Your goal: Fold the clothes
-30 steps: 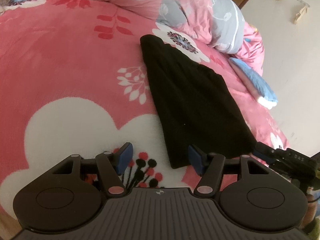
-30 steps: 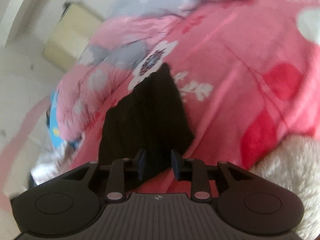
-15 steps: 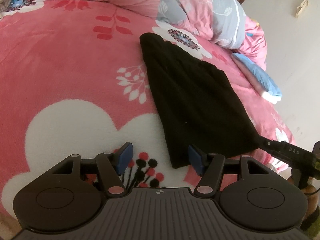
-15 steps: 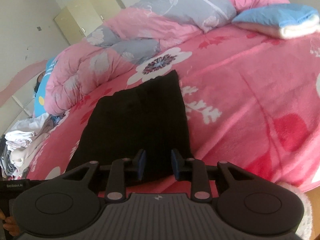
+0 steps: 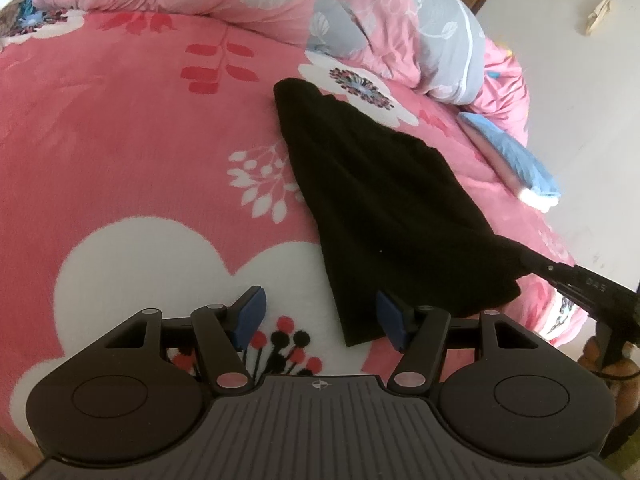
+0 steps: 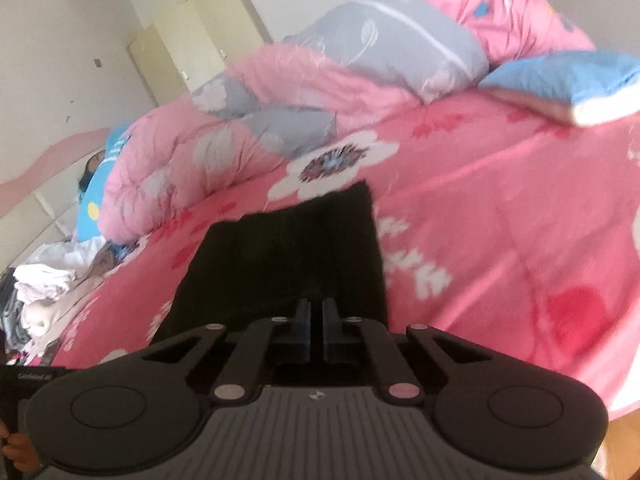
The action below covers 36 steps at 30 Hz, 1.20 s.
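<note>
A black garment (image 5: 384,200) lies flat on the pink flowered bedspread (image 5: 120,140), folded into a long tapering shape. My left gripper (image 5: 319,305) is open and hovers low over the bedspread. The garment's near corner sits just inside its right blue fingertip (image 5: 390,312). My right gripper (image 6: 316,314) has its fingers closed to a thin slit on the near edge of the garment (image 6: 288,256). In the left wrist view the right gripper (image 5: 520,256) comes in from the right and meets the garment's right corner.
A bunched pink and grey quilt (image 6: 320,80) lies along the far side of the bed. A blue pillow (image 6: 568,80) sits at the right and a pile of pale clothes (image 6: 36,292) at the left. Cream wardrobes (image 6: 200,40) stand behind. A hand (image 5: 612,364) holds the right gripper.
My right gripper's fingers have closed from a gap to a thin slit on the garment's near edge, and its tip has reached the garment's corner. The left gripper has stayed open and barely moved.
</note>
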Motion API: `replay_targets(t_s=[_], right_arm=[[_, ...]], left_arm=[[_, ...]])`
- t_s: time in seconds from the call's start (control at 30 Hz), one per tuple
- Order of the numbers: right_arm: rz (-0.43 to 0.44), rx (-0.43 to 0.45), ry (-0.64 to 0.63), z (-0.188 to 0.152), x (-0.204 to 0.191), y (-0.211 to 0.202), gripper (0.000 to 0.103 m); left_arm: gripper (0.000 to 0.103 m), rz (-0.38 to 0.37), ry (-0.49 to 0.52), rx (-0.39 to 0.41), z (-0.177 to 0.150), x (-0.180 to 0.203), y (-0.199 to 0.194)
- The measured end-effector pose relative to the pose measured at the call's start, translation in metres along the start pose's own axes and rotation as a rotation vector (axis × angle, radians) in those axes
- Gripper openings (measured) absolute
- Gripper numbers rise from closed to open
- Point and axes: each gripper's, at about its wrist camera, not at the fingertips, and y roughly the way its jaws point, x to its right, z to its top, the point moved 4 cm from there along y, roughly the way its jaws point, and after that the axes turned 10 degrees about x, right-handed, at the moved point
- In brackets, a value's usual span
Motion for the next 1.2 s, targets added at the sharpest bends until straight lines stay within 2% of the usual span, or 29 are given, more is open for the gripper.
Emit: replay_targets(t_s=[0.27,0.37,0.43,0.57,0.7,1.0,1.2], right_arm=[[-0.032,0.000,0.019,0.002,0.016,0.005,0.004],[-0.032,0.011,0.034,0.002,0.021,0.003,0.004],[-0.033,0.013,0.040,0.003,0.022,0.002,0.004],[-0.023,0.018,0.051,0.006,0.021,0.002,0.004],[0.033,0.045,0.092,0.019,0.014,-0.003,0.004],[0.125,0.099,0.109,0.045,-0.007,-0.003,0.004],[0.159,0.121,0.116,0.052,-0.013,-0.002,0.004]], left_arm=[[0.061,-0.034,0.081,-0.009,-0.007,0.010,-0.011],[0.061,-0.034,0.145,-0.004,-0.012,0.016,-0.016],[0.061,-0.037,0.216,0.000,-0.016,0.025,-0.017],[0.061,0.018,0.421,0.015,-0.028,0.050,-0.010],[0.061,0.071,0.565,0.036,-0.039,0.069,0.003],[0.061,0.130,0.541,0.111,-0.036,0.081,0.018],[0.061,0.145,0.531,0.112,-0.038,0.088,0.024]])
